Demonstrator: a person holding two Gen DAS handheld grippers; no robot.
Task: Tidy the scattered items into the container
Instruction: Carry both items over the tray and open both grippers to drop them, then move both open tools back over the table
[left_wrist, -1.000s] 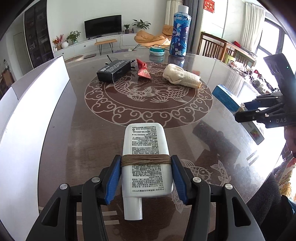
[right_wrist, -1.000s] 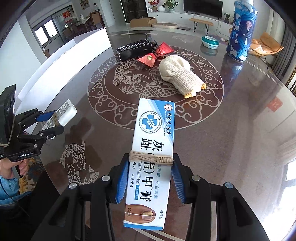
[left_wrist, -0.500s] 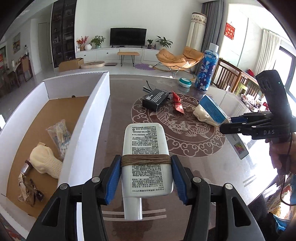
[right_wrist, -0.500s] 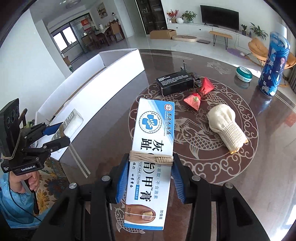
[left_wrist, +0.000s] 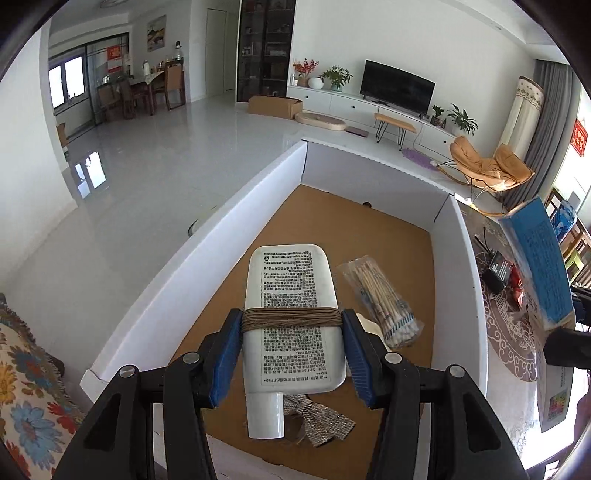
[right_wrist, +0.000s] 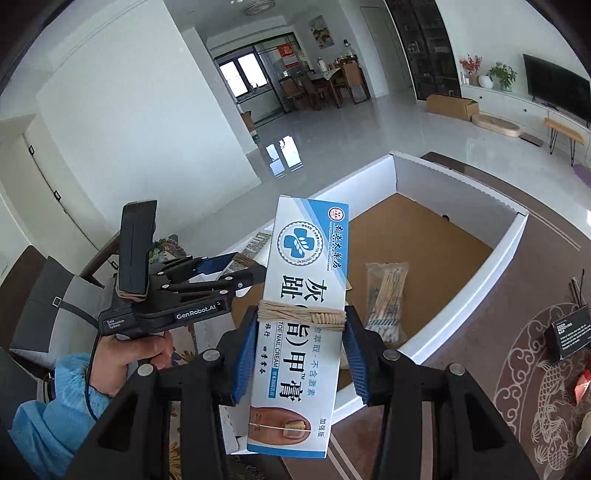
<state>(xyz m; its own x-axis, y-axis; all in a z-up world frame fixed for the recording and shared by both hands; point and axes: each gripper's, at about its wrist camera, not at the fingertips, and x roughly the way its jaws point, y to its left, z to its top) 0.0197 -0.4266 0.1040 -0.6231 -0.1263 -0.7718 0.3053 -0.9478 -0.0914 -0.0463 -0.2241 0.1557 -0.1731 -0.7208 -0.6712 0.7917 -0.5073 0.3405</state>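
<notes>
While the left gripper (left_wrist: 291, 332) clamps a white tube (left_wrist: 293, 314) lengthwise – cap toward the camera, flat end pointing away – it hangs over the white box (left_wrist: 458, 280). The right gripper (right_wrist: 301, 341) pinches a cream carton (right_wrist: 303, 321) the same way, just short of the box's rim. Farther in, a packet of cotton swabs (left_wrist: 380, 299) lies on the cardboard floor.

This is a home, an open living and dining room with a glossy pale tiled floor (left_wrist: 155, 162). At the upper right of the left wrist view a flat television (left_wrist: 397, 88) stands on a long white cabinet (left_wrist: 351, 105) with potted plants (left_wrist: 337, 76), and an orange lounge chair (left_wrist: 491, 168) sits by grey curtains (left_wrist: 546, 122). At the upper left, a dining table with wooden chairs (left_wrist: 147, 88) stands by a window, and a dark glass-fronted display cabinet (left_wrist: 266, 48) lines the far wall.
</notes>
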